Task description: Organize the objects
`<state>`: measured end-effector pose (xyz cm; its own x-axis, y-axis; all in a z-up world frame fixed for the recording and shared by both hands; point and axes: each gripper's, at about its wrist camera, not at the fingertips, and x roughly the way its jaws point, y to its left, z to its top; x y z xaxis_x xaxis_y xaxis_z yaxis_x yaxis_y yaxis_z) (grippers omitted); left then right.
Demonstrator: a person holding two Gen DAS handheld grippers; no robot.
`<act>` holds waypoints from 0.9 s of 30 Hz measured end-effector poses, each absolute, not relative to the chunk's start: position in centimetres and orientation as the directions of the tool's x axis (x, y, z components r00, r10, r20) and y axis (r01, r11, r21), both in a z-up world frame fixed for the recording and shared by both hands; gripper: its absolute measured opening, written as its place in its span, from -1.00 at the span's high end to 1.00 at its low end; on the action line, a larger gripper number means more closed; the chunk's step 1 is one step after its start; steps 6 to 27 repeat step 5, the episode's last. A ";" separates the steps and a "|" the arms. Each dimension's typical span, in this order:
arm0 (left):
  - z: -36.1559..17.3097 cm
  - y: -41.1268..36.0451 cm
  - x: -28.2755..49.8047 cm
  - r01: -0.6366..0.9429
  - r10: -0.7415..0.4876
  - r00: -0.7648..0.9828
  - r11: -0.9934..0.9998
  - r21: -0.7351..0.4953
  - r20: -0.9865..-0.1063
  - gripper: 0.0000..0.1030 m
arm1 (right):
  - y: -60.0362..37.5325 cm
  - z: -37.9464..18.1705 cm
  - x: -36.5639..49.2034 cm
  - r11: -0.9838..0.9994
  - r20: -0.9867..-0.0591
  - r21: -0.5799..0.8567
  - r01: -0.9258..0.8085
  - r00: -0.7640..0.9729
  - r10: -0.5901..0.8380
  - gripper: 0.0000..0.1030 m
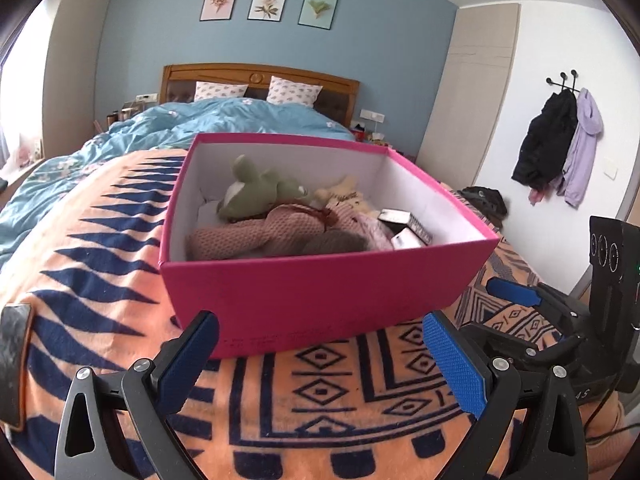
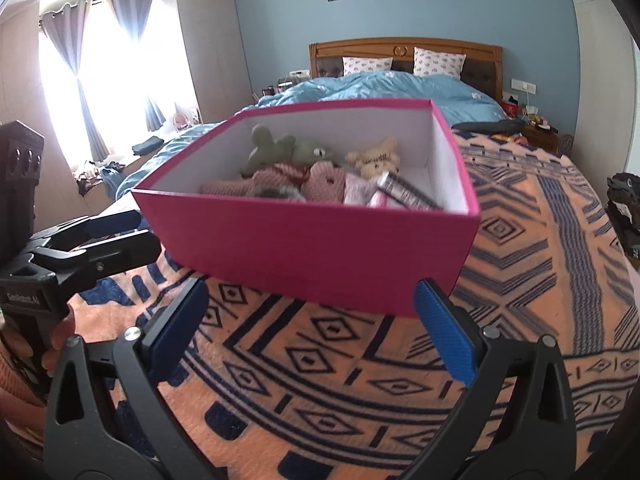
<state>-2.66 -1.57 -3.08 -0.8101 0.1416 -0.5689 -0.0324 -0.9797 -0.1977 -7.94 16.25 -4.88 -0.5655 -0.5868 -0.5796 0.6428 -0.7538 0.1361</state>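
Observation:
A pink box [image 1: 304, 296] with a white inside stands on the orange patterned blanket [image 1: 100, 264]; it also shows in the right wrist view [image 2: 312, 252]. It holds a green plush toy [image 1: 256, 192], a beige plush [image 2: 374, 158], a pink knitted plush [image 1: 256, 232] and small striped packages [image 2: 404, 194]. My left gripper [image 1: 320, 360] is open and empty, just in front of the box. My right gripper [image 2: 312, 324] is open and empty, in front of the box's near corner. The right gripper shows in the left wrist view [image 1: 516, 292], beside the box on the right.
The bed carries a blue duvet [image 1: 224, 120] and two pillows [image 1: 224, 90] by a wooden headboard [image 2: 404, 50]. Coats [image 1: 560, 144] hang on the right wall. Curtained windows [image 2: 100, 76] are on the left. A dark bag [image 1: 484, 200] lies by the bed's right edge.

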 end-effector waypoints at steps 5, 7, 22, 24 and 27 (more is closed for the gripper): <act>-4.0 -1.2 -2.6 -0.033 0.131 -0.795 -0.984 -0.173 -0.593 -0.99 | 15.6 -5.8 -7.4 -0.753 -0.597 0.120 0.646 -0.559 -0.575 -0.99; -4.0 -1.2 -2.6 -0.033 0.131 -0.795 -0.984 -0.173 -0.593 -0.99 | 15.6 -5.8 -7.4 -0.753 -0.597 0.120 0.646 -0.559 -0.575 -0.99; -4.0 -1.2 -2.6 -0.033 0.131 -0.795 -0.984 -0.173 -0.593 -0.99 | 15.6 -5.8 -7.4 -0.753 -0.597 0.120 0.646 -0.559 -0.575 -0.99; -4.0 -1.2 -2.6 -0.033 0.131 -0.795 -0.984 -0.173 -0.593 -0.99 | 15.6 -5.8 -7.4 -0.753 -0.597 0.120 0.646 -0.559 -0.575 -0.99; -4.0 -1.2 -2.6 -0.033 0.131 -0.795 -0.984 -0.173 -0.593 -0.99 | 15.6 -5.8 -7.4 -0.753 -0.597 0.120 0.646 -0.559 -0.575 -0.99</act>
